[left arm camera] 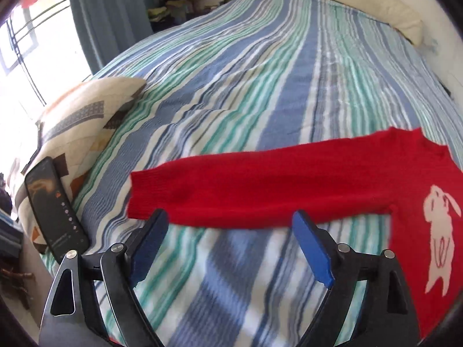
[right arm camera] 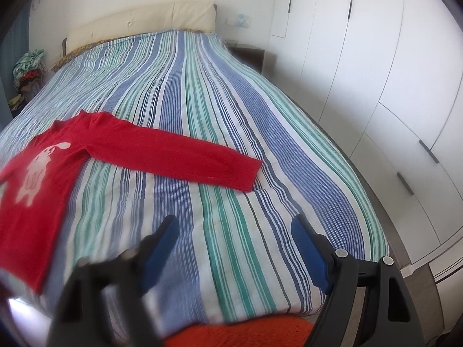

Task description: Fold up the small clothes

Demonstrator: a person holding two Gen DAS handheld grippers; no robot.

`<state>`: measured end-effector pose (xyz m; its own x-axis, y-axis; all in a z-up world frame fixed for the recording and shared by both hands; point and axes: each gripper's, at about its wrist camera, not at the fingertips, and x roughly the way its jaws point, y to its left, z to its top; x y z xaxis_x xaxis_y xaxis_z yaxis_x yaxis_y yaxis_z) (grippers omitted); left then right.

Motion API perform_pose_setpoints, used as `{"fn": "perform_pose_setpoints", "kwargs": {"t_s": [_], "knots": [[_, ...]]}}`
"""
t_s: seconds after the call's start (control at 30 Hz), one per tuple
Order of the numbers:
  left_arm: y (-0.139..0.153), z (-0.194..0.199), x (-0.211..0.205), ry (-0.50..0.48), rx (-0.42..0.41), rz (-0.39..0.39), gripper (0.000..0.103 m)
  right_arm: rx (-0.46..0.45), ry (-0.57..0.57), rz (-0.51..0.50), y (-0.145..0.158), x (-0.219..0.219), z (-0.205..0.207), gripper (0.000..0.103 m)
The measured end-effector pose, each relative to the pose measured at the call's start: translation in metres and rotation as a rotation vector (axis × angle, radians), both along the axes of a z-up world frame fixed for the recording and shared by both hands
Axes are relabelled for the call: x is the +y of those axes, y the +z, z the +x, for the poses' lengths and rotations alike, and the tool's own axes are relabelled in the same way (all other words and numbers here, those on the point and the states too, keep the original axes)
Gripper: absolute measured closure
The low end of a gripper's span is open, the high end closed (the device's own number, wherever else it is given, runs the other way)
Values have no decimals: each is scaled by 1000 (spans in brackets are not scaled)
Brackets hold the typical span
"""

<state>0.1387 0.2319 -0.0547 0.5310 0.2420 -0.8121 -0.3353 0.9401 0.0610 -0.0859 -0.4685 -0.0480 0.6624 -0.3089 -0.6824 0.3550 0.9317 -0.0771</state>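
Sweater (left arm camera: 260,185) lies flat on the bed (left arm camera: 246,86), both sleeves spread, striped cover bare beyond it. Left gripper (left arm camera: 228,225) gapes just near of one sleeve, gripping nothing; right gripper (right arm camera: 235,228) (also wide, nothing in it) hangs over bare cover. Only the left view shows a pillow (left arm camera: 86,110) and phone (left arm camera: 55,208); only the right, wardrobes (right arm camera: 376,72).

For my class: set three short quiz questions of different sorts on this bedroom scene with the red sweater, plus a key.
1. True or false: the sweater lies folded in half.
2. What lies on the pillow? A) phone B) book C) cup
3. What white figure is on the sweater's front?

Key: 1 false, both sleeves are spread flat on the bed. 2 A, the phone. 3 A rabbit.
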Motion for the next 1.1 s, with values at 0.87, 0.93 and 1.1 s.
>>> {"fn": "perform_pose_setpoints", "kwargs": {"t_s": [0.87, 0.93, 1.1], "knots": [[-60, 16, -185, -443, -43, -96, 6, -6, 44, -53, 3, 13, 5, 23], [-84, 17, -189, -460, 23, -58, 2, -8, 36, -48, 3, 11, 5, 23], [-88, 13, -190, -468, 3, -51, 0, -17, 25, -29, 3, 5, 3, 23]]}}
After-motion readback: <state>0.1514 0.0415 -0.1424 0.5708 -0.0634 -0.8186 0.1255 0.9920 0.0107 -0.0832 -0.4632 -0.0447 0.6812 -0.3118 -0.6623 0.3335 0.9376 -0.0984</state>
